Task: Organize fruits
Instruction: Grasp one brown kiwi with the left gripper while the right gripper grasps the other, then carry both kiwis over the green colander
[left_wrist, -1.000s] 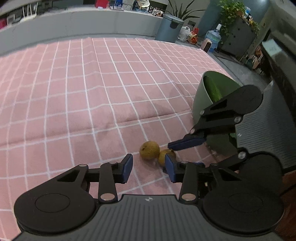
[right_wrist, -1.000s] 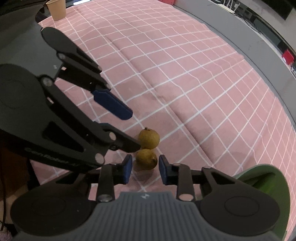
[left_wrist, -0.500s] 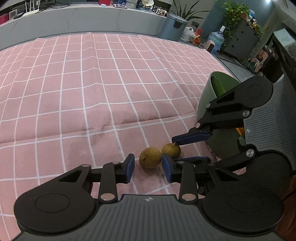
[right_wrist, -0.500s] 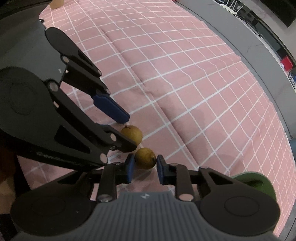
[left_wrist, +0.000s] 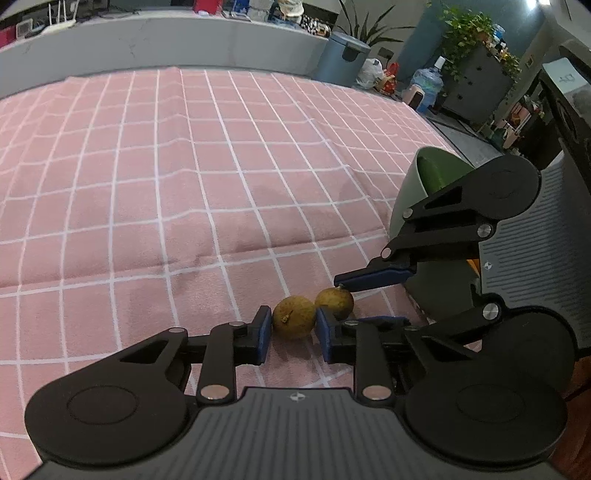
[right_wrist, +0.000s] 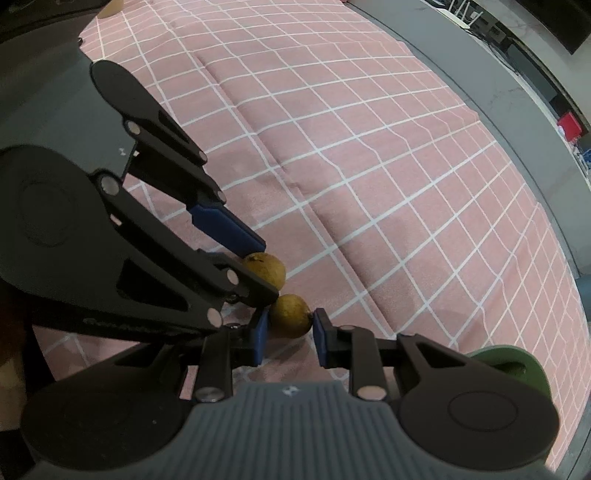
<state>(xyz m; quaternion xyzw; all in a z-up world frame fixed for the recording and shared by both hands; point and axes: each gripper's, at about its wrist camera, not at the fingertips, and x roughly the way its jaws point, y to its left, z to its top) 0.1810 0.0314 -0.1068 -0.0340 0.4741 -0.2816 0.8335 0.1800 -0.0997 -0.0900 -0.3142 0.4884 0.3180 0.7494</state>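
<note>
Fingers (left_wrist: 264, 334) pinch both fruits, touching, near the green bowl (left_wrist: 424, 177).

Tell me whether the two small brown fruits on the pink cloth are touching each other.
Cannot tell. In the left wrist view the nearer fruit overlaps the farther fruit; in the right wrist view a gripper finger hides where they would meet.

Two small round brown fruits side by side, touching, on the pink checked tablecloth (left_wrist: 184, 184). From the left wrist view: nearer brown fruit (left_wrist: 294, 316) at 6 o'clock, between the pads of the left gripper (left_wrist: 293, 328); second brown fruit (left_wrist: 334, 302) just beside it at 3 o'clock, inside the right gripper (left_wrist: 364, 299). Rounded green plastic bowl (left_wrist: 413, 184) standing on the cloth at 2 o'clock, behind the right gripper. Grey cylindrical bin (left_wrist: 341, 59) at 12 o'clock, beyond the table's far edge.
</note>
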